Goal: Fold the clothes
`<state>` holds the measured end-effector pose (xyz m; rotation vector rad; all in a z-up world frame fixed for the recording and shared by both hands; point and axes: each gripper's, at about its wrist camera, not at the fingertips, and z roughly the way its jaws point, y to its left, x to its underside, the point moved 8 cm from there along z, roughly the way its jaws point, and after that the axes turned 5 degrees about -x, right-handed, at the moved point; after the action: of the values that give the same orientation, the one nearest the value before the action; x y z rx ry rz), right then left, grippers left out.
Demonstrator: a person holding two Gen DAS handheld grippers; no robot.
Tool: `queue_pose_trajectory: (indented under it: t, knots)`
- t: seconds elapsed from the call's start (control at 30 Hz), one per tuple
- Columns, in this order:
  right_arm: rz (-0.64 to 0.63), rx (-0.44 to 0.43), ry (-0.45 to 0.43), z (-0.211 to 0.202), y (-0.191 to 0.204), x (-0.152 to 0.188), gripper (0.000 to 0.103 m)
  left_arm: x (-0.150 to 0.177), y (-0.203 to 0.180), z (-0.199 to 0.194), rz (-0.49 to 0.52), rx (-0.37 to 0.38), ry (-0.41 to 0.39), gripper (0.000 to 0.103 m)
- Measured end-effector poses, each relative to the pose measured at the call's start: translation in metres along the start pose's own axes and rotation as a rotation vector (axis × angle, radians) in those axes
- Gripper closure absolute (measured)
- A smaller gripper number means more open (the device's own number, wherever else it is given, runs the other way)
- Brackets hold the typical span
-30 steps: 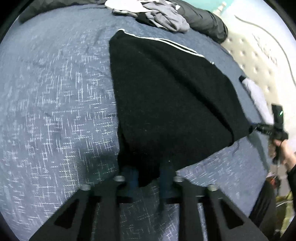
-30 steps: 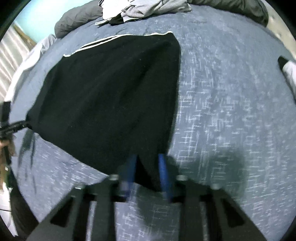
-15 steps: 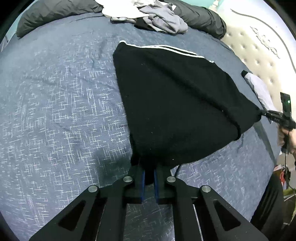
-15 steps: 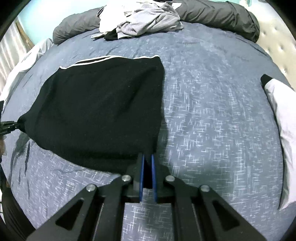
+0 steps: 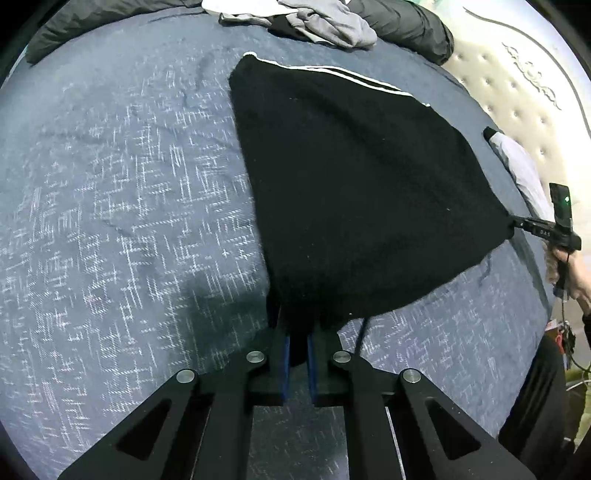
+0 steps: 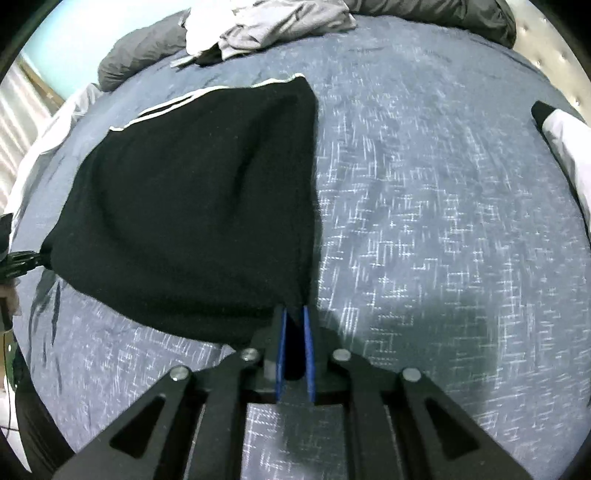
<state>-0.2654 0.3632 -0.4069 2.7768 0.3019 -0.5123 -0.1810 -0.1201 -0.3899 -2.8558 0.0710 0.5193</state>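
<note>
**Garment stretched across the bed**

The garment (image 5: 351, 192) lies on the bed (image 5: 110, 206), its two near corners in the left gripper (image 5: 298, 332) and right gripper (image 6: 294, 325). Far behind sits a clothes pile (image 6: 273, 26); at the right edge, perhaps a pillow (image 6: 565, 147).

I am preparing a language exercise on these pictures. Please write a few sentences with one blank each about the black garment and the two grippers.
1. The black garment lies on a ____ bedspread.
2. Along its far edge run thin ____ stripes.
3. The left gripper and the right gripper each pinch a ____ of the garment.
4. Behind the garment lies a pile of ____.

Missing words: blue; white; corner; clothes
</note>
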Motion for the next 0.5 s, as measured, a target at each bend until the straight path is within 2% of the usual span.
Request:
queue_pose_trajectory:
  t: [0.07,0.17,0.23,0.3,0.37,0.4,0.5]
  knots:
    - [0.007,0.009,0.003,-0.008,-0.004,0.002,0.080,0.002,-0.001,-0.007,-0.014,0.006,-0.011,0.092]
    - [0.028,0.032,0.003,-0.023,-0.010,0.003,0.077,0.004,-0.004,-0.022,-0.034,0.002,-0.038,0.091]
    - [0.025,0.034,-0.039,-0.036,-0.007,-0.003,0.077,0.002,-0.007,-0.037,-0.039,-0.020,-0.074,0.090]
    - [0.029,-0.019,-0.088,-0.046,0.008,-0.016,0.077,-0.001,-0.009,-0.051,-0.055,-0.035,-0.123,0.090]
    - [0.021,-0.062,-0.103,-0.045,0.027,-0.027,0.077,-0.008,-0.007,-0.062,-0.097,-0.039,-0.173,0.083]
    - [0.009,-0.076,-0.095,-0.040,0.037,-0.032,0.077,-0.014,-0.007,-0.065,-0.120,-0.031,-0.197,0.078]
    - [-0.050,-0.096,-0.034,-0.008,0.077,-0.034,0.077,-0.030,-0.020,-0.063,-0.166,0.018,-0.229,0.077]
